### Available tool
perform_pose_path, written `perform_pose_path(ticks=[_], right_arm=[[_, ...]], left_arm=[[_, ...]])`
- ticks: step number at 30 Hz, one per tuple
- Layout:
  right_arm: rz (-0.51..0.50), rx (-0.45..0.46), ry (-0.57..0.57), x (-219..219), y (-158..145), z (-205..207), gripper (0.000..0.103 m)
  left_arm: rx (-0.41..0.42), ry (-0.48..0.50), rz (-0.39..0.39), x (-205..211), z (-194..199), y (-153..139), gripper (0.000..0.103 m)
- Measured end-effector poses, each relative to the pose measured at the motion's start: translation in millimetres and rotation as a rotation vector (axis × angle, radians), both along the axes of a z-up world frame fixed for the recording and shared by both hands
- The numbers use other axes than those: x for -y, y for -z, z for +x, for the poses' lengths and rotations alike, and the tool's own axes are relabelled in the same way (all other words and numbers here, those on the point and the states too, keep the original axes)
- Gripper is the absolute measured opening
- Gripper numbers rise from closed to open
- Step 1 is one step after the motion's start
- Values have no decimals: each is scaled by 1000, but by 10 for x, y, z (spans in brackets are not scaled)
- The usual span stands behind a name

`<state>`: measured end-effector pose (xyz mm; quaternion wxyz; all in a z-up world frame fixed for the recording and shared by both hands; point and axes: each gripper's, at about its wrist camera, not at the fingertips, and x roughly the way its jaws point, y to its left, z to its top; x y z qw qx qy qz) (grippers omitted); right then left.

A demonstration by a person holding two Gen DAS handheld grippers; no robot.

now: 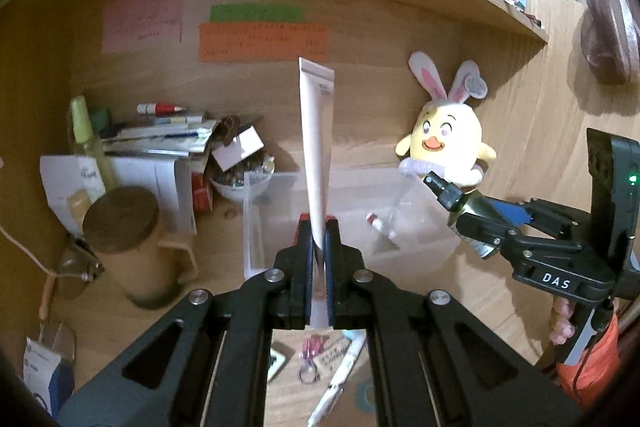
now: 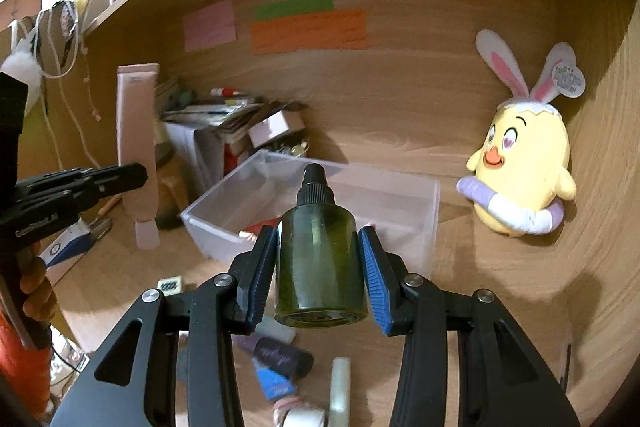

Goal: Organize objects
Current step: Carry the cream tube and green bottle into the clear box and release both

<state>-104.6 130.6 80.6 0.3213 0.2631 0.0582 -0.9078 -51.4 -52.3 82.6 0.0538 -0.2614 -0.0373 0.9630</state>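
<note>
In the left wrist view, our left gripper [image 1: 319, 227] has its jaws pinched nearly together on the lower end of a pale pink tube [image 1: 317, 131], which stands upright at the centre of the frame with its flat crimped end uppermost. In the right wrist view, our right gripper [image 2: 319, 239] holds its jaws partly apart, pressed on both sides of a dark green spray bottle [image 2: 319, 259], upright with its black nozzle on top.

Beyond both jaws, in the middle of each frame, a clear plastic bin [image 2: 434, 195] sits on the wooden counter [image 2: 500, 287]; a small item with a red part lies inside it, too small to name. The tube and the bottle are both above the counter, nearer the camera than the bin.

At the right of each frame a yellow plush chick [image 2: 524, 163] with rabbit ears leans against the back panel. At the left of the left wrist view we see a brown lidded mug [image 1: 132, 243], and behind it a stack of boxes and papers [image 1: 160, 147]. Pink, green and orange sticky notes [image 1: 262, 41] sit on the panel in the upper centre. Pens and small bottles lie on the counter at the bottom of both frames.
</note>
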Motion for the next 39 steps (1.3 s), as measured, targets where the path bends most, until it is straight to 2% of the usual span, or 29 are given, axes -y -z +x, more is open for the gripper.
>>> perform_pose_path(ticks=[7,14,22,30,39], right_arm=[[2,-5,28,59,-31,-260,39],[7,16,49,173,-6,-556,39],[56,99,52,359,291,-858,39],[113,170,41,500,589,-1004,39],[165,189,44,595,723,-1045,39]], left_arm=[[-20,-44,-20,27,-240,-69,4],[32,-77,-39,83,-550,67,4],[128,-85,-52,118,-847,380,4],[185,-89,-65,120,-994,560,4],[239,-70,-74,37,-1147,736,4]])
